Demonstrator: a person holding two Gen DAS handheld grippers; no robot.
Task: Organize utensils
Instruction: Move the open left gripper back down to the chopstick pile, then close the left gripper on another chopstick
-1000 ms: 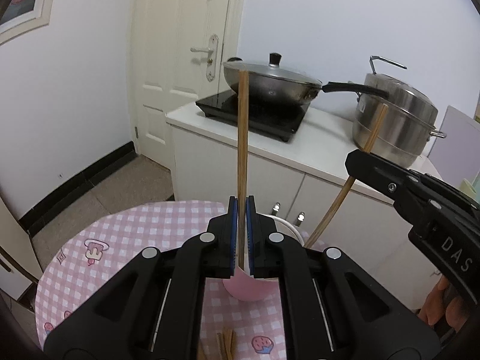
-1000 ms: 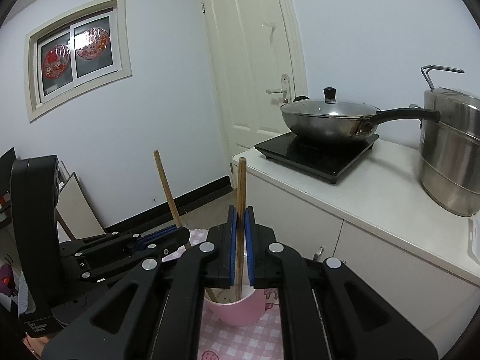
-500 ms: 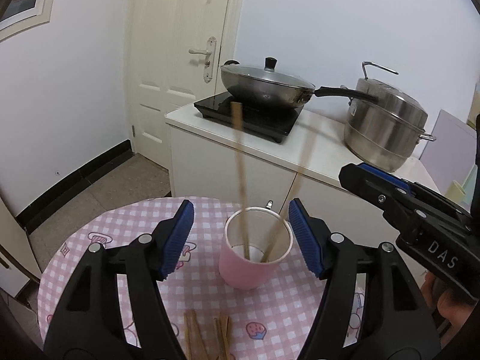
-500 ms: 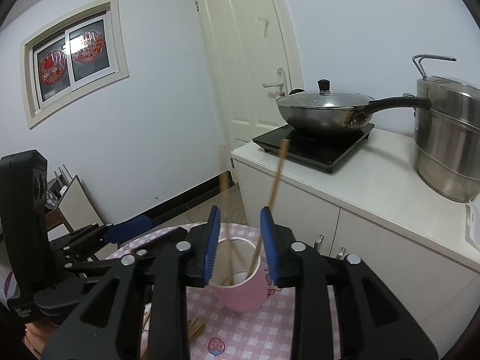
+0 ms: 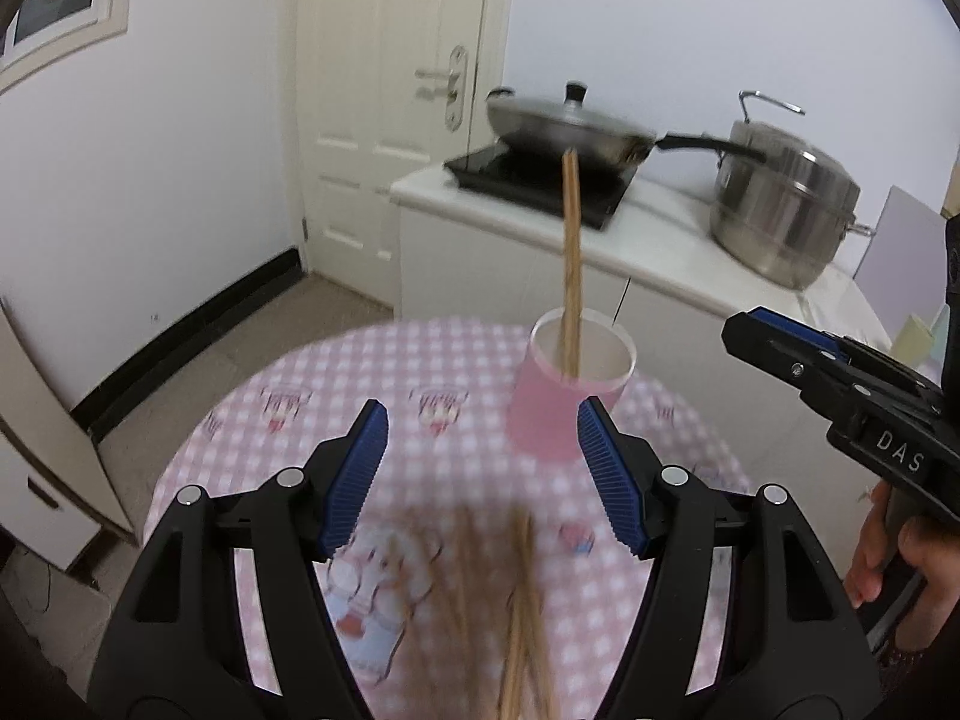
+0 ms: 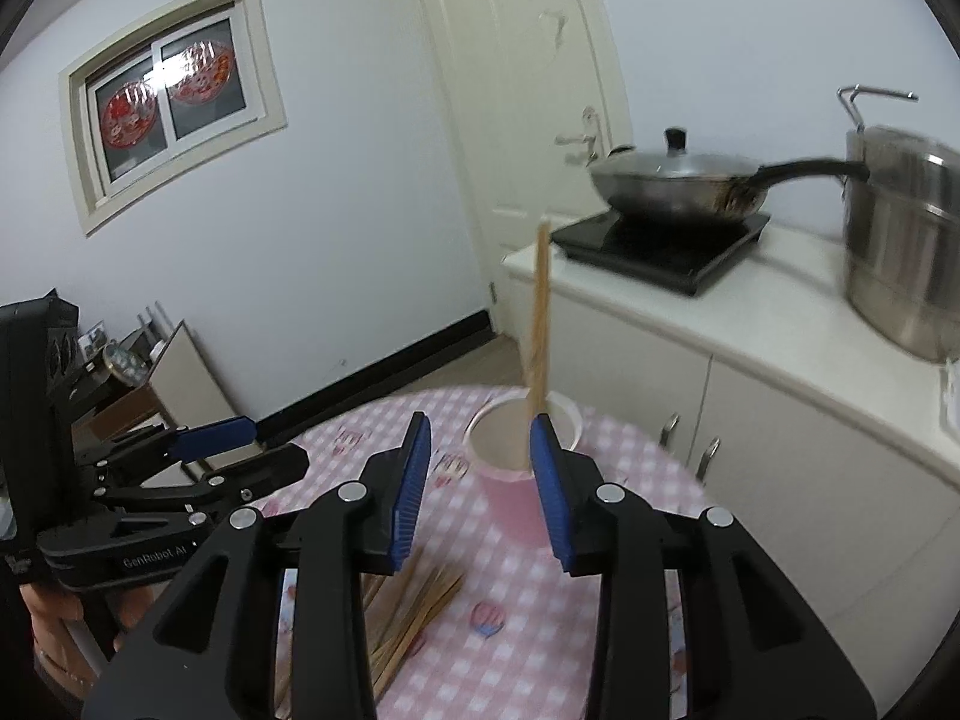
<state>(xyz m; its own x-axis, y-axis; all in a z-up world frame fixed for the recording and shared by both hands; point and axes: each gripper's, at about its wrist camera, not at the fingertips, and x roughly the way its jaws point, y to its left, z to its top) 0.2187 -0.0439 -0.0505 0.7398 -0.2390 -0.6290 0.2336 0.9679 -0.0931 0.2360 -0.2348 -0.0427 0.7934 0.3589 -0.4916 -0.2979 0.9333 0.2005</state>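
Chopsticks (image 5: 571,252) stand in the pink cup (image 5: 555,414) on my checked round table (image 5: 420,372), bottom ends inside the cup, long axis close to upright, upper ends leaning slightly toward the counter (image 6: 780,324) with the lidded wok (image 6: 672,180) and steel pot (image 6: 900,240). More chopsticks (image 6: 414,612) lie loose on the cloth on the near side of the cup, roughly flat, fanned out. My left gripper (image 5: 480,474) is spread wide and empty. My right gripper (image 6: 480,492) is opening, nothing between its pads (image 6: 549,492), the cup just beyond them.
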